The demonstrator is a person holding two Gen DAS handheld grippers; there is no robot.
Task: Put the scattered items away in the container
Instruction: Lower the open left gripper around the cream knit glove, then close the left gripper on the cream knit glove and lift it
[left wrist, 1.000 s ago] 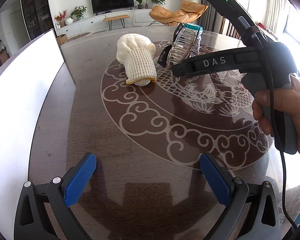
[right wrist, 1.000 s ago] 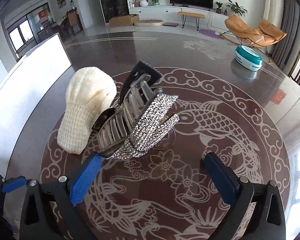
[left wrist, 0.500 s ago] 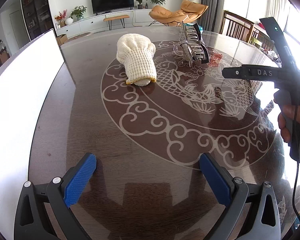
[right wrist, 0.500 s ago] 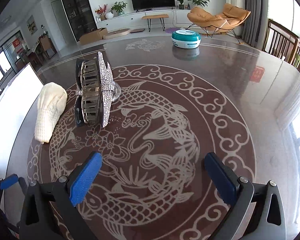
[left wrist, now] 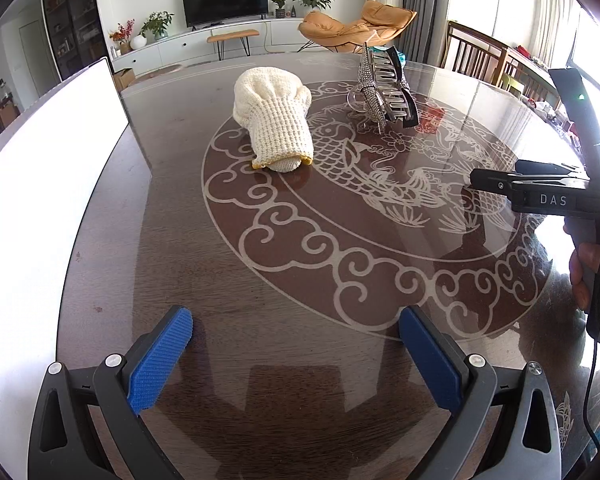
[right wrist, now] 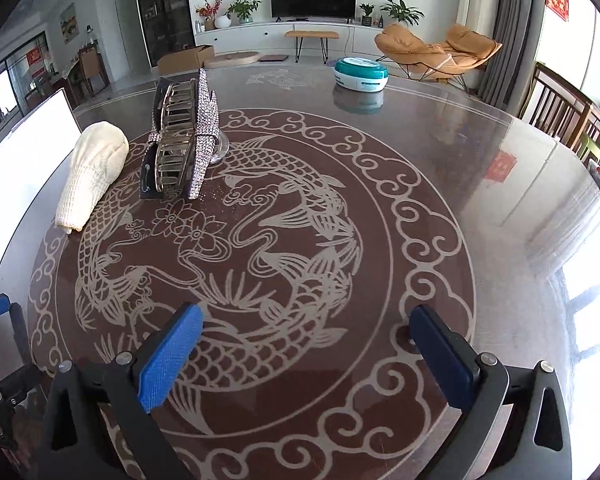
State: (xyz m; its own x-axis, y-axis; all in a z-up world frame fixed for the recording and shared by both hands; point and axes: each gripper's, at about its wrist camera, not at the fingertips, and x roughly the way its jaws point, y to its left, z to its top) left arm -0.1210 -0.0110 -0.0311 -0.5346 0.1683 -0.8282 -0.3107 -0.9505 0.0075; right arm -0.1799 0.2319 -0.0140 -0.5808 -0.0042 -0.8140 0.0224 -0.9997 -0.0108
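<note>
One knitted glove (left wrist: 275, 119), one rhinestone hair claw (left wrist: 385, 88), one teal round case (right wrist: 361, 73), one white container (left wrist: 40, 208), two grippers, left gripper (left wrist: 296, 360), right gripper (right wrist: 306, 356), one table (left wrist: 260, 280)

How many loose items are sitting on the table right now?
3: a glove near the white container, a hair clip just beside it, and a teal case at the far edge. None seem hidden.

A glossy, reflective dark wood tabletop (right wrist: 440, 168) is seen. The glove (left wrist: 276, 118) is knitted of coarse cream cloth. The hair clip (right wrist: 184, 148) is faced with sparkling rhinestones over shiny metal teeth.
</note>
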